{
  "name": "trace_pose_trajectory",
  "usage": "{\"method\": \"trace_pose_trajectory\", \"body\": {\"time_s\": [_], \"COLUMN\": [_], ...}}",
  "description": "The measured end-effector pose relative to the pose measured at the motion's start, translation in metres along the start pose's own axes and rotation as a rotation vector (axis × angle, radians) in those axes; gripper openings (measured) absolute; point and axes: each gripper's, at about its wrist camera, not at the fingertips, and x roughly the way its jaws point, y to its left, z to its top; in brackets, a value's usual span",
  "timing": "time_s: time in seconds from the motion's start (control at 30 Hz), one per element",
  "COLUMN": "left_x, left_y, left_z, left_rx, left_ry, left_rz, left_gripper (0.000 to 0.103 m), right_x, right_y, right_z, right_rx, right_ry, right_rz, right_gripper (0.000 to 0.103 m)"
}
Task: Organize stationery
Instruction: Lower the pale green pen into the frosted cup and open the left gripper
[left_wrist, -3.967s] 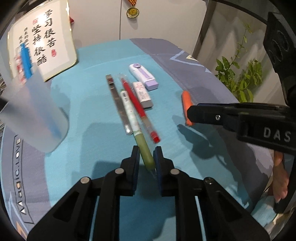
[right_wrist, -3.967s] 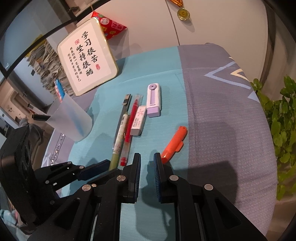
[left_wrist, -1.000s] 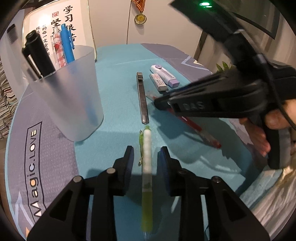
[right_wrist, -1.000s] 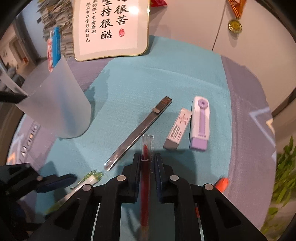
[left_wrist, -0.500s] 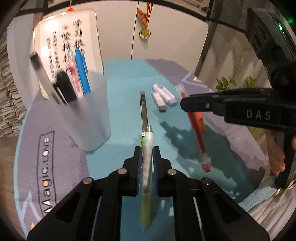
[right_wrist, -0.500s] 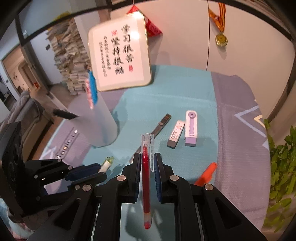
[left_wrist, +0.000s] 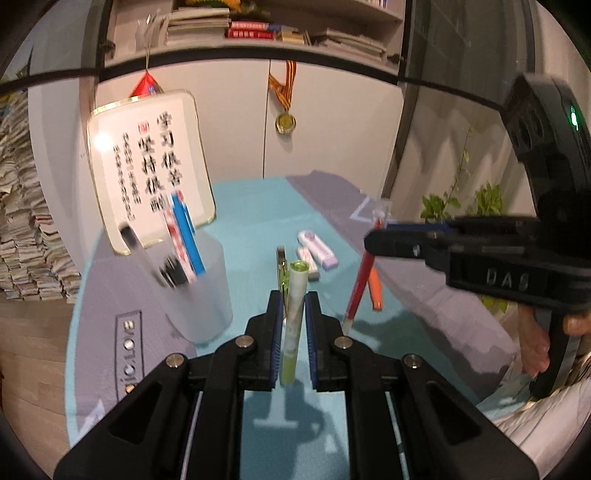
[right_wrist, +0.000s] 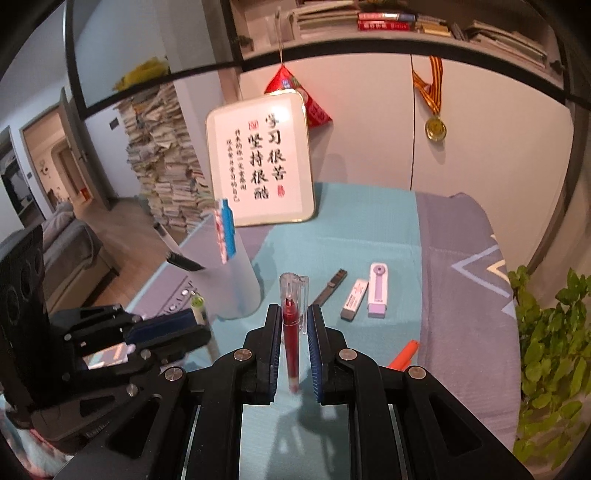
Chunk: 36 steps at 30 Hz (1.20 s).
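Two pens are lifted above the surface (right_wrist: 343, 236), each upright. Left tool (left_wrist: 293, 314) clamps the green pen (left_wrist: 293, 306); right tool (right_wrist: 294, 332) clamps the red pen (right_wrist: 290, 328), cap up.

On the desk (right_wrist: 369, 229), the pen cup (right_wrist: 236, 284) stands toward the left edge; the ruler (right_wrist: 332, 286), eraser (right_wrist: 354, 298) and correction tape (right_wrist: 379, 293) lie side by side to its right, mid-desk.

black tongs (left_wrist: 291, 325), blue ribbed pads (right_wrist: 316, 350)
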Motion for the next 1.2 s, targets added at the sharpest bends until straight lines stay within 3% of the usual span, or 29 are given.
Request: {"method": "trace_pose_trajectory", "body": {"time_s": [0.33, 0.53, 0.77, 1.2], "left_x": [-0.027, -0.03, -0.02, 0.003], "left_y": [0.021, 0.044, 0.07, 0.074], "left_z": [0.047, 0.064, 0.071, 0.056], "left_rx": [-0.034, -0.076, -0.119, -0.1], "left_ry": [-0.153, -0.197, -0.19, -0.106], "left_rz": [0.087, 0.159, 0.197, 0.207], "left_gripper": [0.01, 0.01, 0.01, 0.01], "right_x": [-0.009, -0.015, -0.016, -0.012], "right_y": [0.0, -0.003, -0.002, 0.0], "right_z": [-0.001, 0.0, 0.003, 0.007], "right_rx": [0.012, 0.02, 0.018, 0.012], "right_ry": [-0.038, -0.052, -0.061, -0.053], "right_rz": [0.008, 0.002, -0.003, -0.004], "right_gripper": [0.015, 0.015, 0.015, 0.015]}}
